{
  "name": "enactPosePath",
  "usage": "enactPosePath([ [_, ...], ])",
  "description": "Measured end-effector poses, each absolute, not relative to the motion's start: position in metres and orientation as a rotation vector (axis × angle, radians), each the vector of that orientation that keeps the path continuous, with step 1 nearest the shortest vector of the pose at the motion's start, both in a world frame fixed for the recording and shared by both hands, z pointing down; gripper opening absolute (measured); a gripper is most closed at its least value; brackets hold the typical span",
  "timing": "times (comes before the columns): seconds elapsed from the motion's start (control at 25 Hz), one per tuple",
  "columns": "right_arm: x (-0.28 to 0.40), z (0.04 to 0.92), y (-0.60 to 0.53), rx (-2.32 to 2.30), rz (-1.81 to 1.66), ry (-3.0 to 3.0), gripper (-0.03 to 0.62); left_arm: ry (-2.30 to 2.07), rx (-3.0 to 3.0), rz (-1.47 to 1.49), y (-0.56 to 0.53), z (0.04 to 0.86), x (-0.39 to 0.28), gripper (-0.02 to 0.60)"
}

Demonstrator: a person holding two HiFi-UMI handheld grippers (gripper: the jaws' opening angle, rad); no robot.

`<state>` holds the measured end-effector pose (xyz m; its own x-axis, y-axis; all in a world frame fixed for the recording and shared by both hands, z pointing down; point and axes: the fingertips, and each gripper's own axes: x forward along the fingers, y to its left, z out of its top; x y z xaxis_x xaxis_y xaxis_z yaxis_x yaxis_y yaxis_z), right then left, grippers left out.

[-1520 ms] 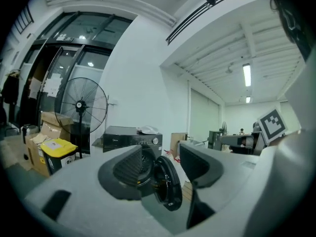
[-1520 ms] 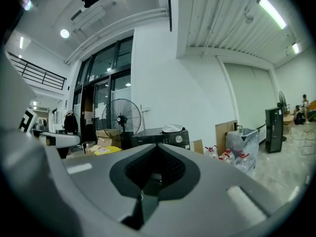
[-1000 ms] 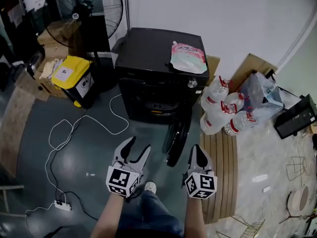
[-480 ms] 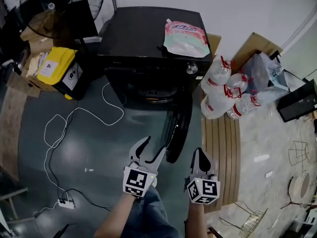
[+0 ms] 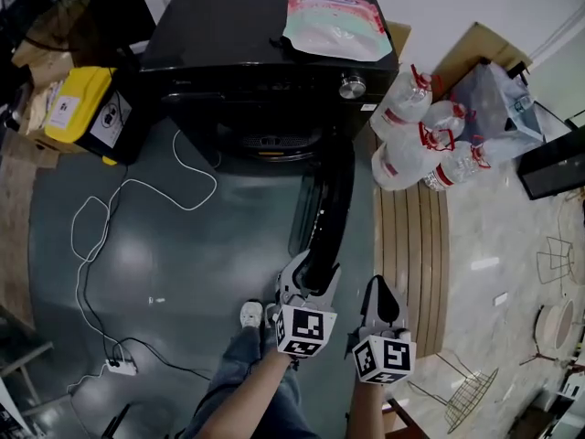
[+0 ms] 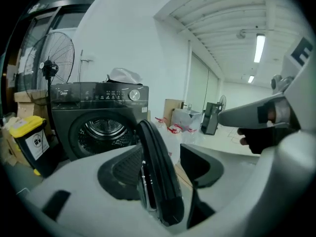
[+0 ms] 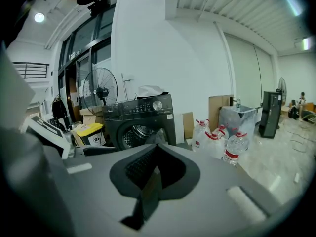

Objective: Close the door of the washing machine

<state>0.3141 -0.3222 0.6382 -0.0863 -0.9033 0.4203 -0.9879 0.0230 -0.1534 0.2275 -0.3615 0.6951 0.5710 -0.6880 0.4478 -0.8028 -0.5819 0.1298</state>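
1. The door (image 5: 329, 199) of the washing machine (image 5: 228, 53) stood open, edge-on to the person, its long axis running from the machine toward the jaws.
2. The left gripper (image 5: 308, 279) was nearer, jaws wide astride the door's free rim; the right gripper (image 5: 380, 293) had its jaws together, empty.
3. Only the left gripper view showed that straddle.

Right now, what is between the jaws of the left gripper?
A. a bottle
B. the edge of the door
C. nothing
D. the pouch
B: the left gripper view shows the edge of the open door between the jaws of the left gripper, which stand apart, one on each side of it.
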Motion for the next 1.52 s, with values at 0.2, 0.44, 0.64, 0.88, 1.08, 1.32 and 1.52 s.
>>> enactPosePath([
  [0.2, 0.315, 0.649, -0.321, 1.973, 0.638, -2.08, 0.012, -1.237, 2.437, 0.585, -0.366, 0.724, 0.243, 0.232],
  [0.44, 0.316, 0.651, -0.328, 1.965, 0.637, -2.084, 0.012, -1.254, 2.425, 0.654, -0.377, 0.742, 0.255, 0.223],
  [0.64, 0.313, 0.654, -0.335, 1.951, 0.64, -2.085, 0.012, -1.266, 2.409, 0.688, -0.385, 0.751, 0.257, 0.187],
  [0.88, 0.309, 0.657, -0.342, 1.929, 0.64, -2.086, 0.012, -1.257, 2.425, 0.692, -0.386, 0.752, 0.255, 0.183],
  [1.08, 0.3, 0.658, -0.347, 1.906, 0.645, -2.096, 0.012, -1.248, 2.422, 0.706, -0.389, 0.752, 0.242, 0.178],
  [1.32, 0.284, 0.657, -0.359, 1.871, 0.65, -2.129, 0.012, -1.256, 2.377, 0.702, -0.399, 0.756, 0.209, 0.143],
  [1.52, 0.262, 0.653, -0.374, 1.819, 0.651, -2.182, 0.012, -1.285, 2.326, 0.693, -0.416, 0.758, 0.172, 0.128],
])
